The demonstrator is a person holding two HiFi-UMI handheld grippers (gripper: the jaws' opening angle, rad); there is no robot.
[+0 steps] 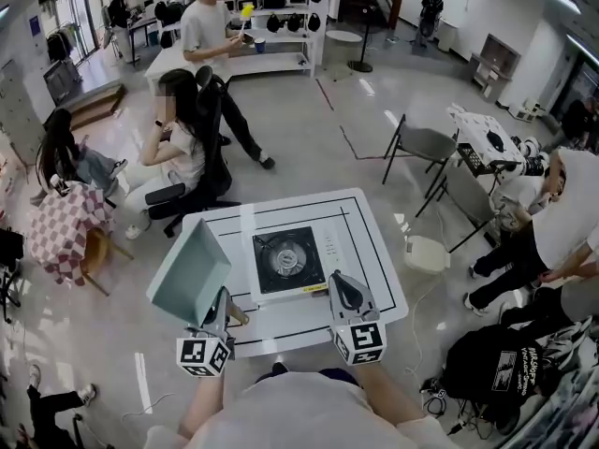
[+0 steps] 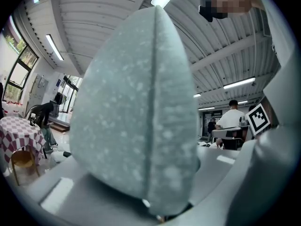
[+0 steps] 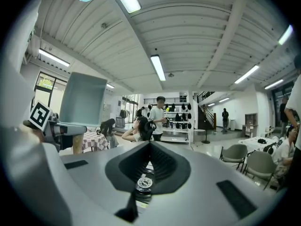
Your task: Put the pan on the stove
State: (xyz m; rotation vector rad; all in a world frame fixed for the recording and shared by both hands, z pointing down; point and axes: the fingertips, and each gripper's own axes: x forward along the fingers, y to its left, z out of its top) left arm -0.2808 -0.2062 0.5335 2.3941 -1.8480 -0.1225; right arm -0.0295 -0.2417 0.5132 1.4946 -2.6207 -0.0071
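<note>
Left gripper (image 1: 221,299) jaws clamp a speckled, square green pan (image 1: 190,271) — right gripper (image 1: 339,282) jaws, ribbed, meet empty.

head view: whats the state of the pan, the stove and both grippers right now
pan: held up off the table, tipped on edge, not on the stove yet
stove: burner bare, nothing on it
left gripper: shut on the pan
right gripper: shut, empty
</note>
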